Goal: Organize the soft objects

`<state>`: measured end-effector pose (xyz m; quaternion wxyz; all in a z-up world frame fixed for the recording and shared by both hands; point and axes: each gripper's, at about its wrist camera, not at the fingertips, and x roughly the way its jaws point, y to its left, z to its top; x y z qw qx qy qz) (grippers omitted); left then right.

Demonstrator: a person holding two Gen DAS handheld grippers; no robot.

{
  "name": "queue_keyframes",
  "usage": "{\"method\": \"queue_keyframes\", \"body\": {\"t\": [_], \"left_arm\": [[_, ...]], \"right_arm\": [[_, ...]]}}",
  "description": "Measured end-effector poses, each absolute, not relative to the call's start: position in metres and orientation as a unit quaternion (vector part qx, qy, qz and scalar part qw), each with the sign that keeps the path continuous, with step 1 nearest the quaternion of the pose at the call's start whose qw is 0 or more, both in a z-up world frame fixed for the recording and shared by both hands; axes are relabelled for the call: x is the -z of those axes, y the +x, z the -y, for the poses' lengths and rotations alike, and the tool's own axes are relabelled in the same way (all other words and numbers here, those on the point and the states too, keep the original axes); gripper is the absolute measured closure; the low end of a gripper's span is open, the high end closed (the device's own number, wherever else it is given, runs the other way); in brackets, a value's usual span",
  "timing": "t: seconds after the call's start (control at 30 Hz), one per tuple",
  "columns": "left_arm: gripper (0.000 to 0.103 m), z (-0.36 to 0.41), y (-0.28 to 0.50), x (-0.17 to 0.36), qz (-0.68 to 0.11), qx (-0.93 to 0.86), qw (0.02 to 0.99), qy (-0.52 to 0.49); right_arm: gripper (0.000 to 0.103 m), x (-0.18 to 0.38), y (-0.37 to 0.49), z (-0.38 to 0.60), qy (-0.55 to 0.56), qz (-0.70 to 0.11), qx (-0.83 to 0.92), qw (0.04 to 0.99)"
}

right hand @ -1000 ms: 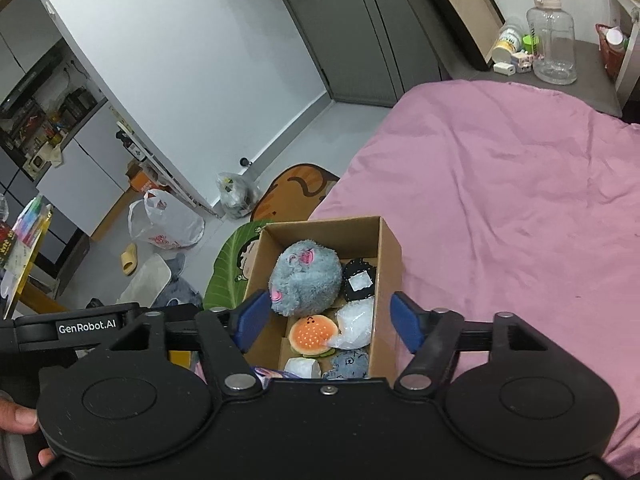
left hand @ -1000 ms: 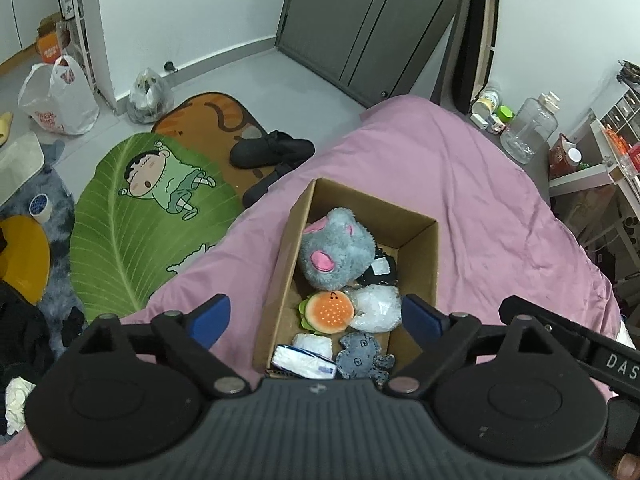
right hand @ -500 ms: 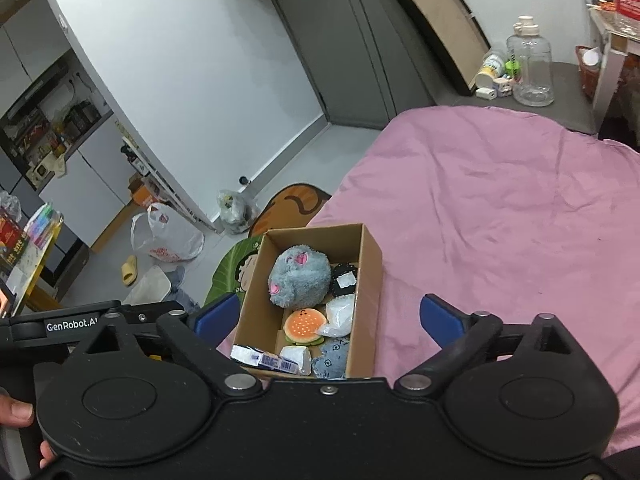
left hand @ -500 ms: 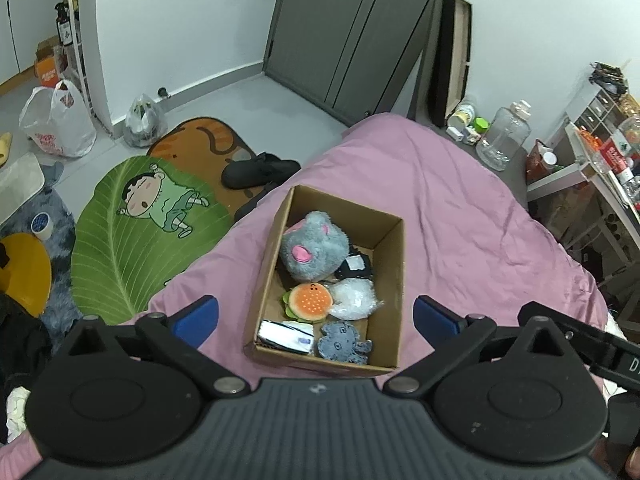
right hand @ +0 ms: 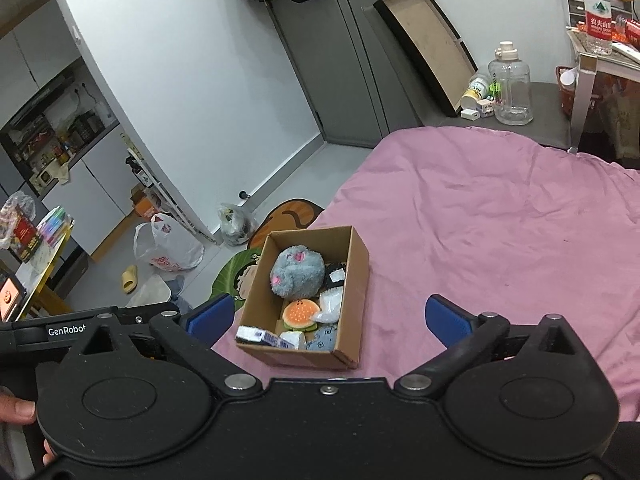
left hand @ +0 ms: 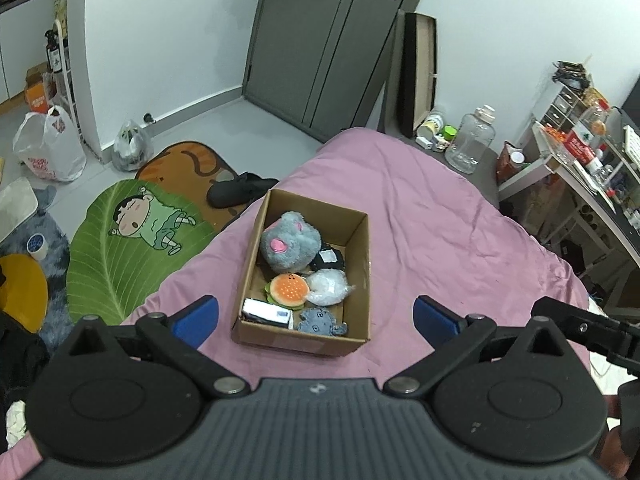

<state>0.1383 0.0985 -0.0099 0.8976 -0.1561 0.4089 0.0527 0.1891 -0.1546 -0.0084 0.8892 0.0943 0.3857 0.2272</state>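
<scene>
Both grippers have pulled back from the cardboard box (left hand: 358, 240), which now looks smaller. The left gripper (left hand: 316, 316) and right gripper (right hand: 328, 314) have spread wider apart, both empty. The soft toys (left hand: 290, 246) lie unmoved in the box on the bed (left hand: 460, 240).

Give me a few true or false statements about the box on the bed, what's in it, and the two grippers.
1. The cardboard box sits on the pink bedsheet. True.
2. The left gripper is shut on the burger toy. False: it is open and empty; the toy lies in the box.
3. The grey plush lies at the box's far end. True.
4. The right gripper is shut. False: its jaws are wide apart.
</scene>
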Motion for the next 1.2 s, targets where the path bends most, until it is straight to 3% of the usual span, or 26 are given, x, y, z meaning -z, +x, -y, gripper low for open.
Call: {"method": "queue_keyframes", "body": {"t": [1.2], "left_arm": [[0.0,-0.051,0.013,-0.026,-0.343,-0.029,0.933,-0.109]], "right_arm": [[0.0,-0.01,0.06,0.194,0.092,-0.323,-0.202,0.92]]}}
